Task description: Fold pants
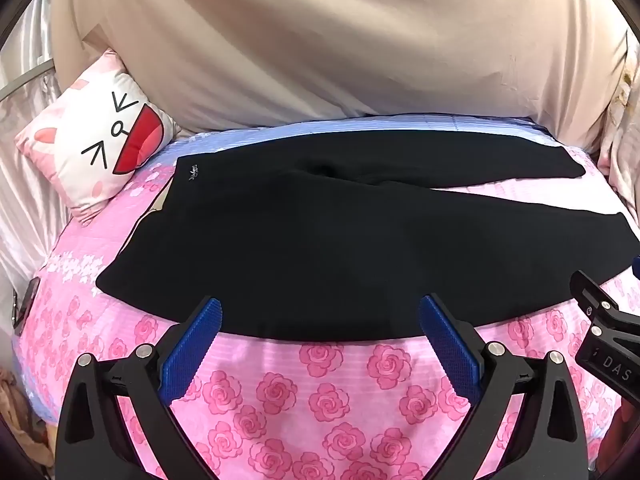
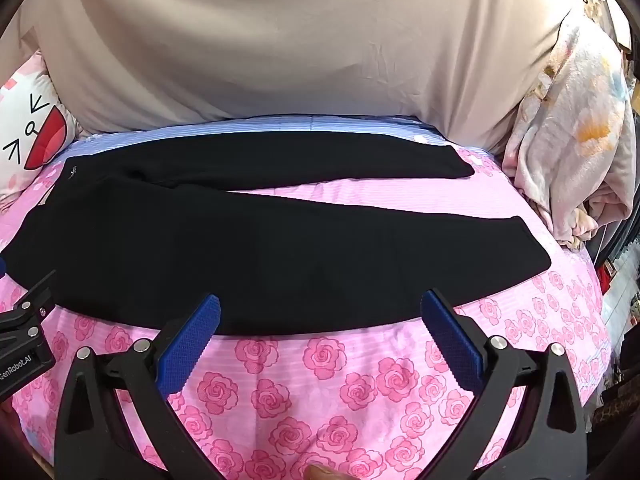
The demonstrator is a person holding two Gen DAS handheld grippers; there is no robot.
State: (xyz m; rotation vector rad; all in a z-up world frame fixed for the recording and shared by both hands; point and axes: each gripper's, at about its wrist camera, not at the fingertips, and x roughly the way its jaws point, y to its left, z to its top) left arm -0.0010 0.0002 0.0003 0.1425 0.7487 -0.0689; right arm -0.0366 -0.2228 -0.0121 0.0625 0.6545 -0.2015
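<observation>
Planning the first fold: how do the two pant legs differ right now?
The near leg lies closest to the right gripper, its edge just past the open fingertips; the far leg lies toward the beige cover. The near leg looks wider, though the fisheye may exaggerate that. The near leg's cuff reaches further right than the far leg's. Both are black, lie flat, and splay apart from the waist.

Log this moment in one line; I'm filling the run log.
pants: flat, unfolded | left tool: open | right tool: open | neither grasping
</observation>
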